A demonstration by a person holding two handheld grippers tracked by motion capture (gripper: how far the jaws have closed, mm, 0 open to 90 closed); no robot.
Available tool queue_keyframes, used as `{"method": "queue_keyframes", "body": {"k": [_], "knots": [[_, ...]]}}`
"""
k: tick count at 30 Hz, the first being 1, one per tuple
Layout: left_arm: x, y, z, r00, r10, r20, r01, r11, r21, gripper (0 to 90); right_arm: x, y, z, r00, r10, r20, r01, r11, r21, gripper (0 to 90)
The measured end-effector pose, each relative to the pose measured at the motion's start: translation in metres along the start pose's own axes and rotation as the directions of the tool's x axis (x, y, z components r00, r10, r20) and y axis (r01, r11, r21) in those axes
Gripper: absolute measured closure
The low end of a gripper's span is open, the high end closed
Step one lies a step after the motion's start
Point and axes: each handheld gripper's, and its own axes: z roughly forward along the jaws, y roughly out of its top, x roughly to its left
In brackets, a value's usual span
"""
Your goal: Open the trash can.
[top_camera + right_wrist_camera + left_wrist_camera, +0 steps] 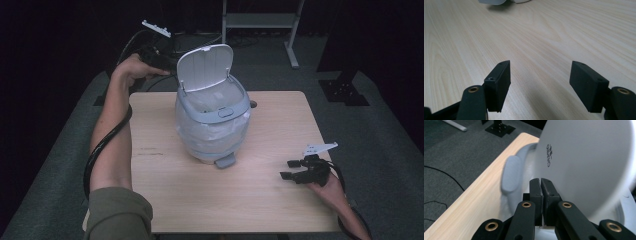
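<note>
Scene: a lined bin [212,125] stands mid-table [260,200], its lid [205,66] tipped up toward 12 o'clock.
Left gripper: my left gripper [159,59] sits at the lid's 9 o'clock, behind its raised back face; jaws together, nothing between them.
Key relation: in the left gripper view the lid [586,162] lies just ahead of the closed tips, near or touching, I cannot tell which.
Right gripper: my right gripper [296,170] rests at the bin's 4 o'clock, well apart, jaws spread and empty.
Nearer hand: the left.
Lid axis: hinge runs 9 to 3.
</note>
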Motion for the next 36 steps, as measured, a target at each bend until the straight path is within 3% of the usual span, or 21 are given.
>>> {"method": "queue_keyframes", "body": {"k": [4,8,12,18,29,36], "knots": [[-0.016,0.010,0.009,0.9985,0.056,0.000,-0.055,0.9967,0.059,88.0,0.000,0.001,0.000,1.0000,0.001,0.000,-0.001,1.000,0.000,32.1],[-0.026,0.018,0.012,0.9956,0.093,0.008,-0.094,0.9922,0.082,86.6,0.001,0.001,0.001,1.0000,-0.005,0.001,0.005,1.000,0.001,32.1],[-0.034,0.022,0.018,0.9931,0.117,0.015,-0.118,0.9852,0.125,85.6,0.001,0.002,0.000,1.0000,-0.005,0.001,0.005,1.000,-0.003,32.1],[-0.045,0.027,0.024,0.9882,0.149,0.035,-0.153,0.9768,0.150,83.5,0.002,0.002,-0.001,0.9999,-0.010,0.001,0.010,1.000,-0.003,32.1],[-0.056,0.026,0.031,0.9858,0.162,0.046,-0.167,0.9705,0.174,77.6,0.003,0.002,0.001,0.9999,-0.016,0.000,0.016,1.000,0.001,32.1],[-0.068,0.025,0.036,0.9797,0.191,0.062,-0.199,0.9605,0.194,74.5,0.005,0.003,0.003,0.9998,-0.022,-0.002,0.022,1.000,0.007,32.0]]}}
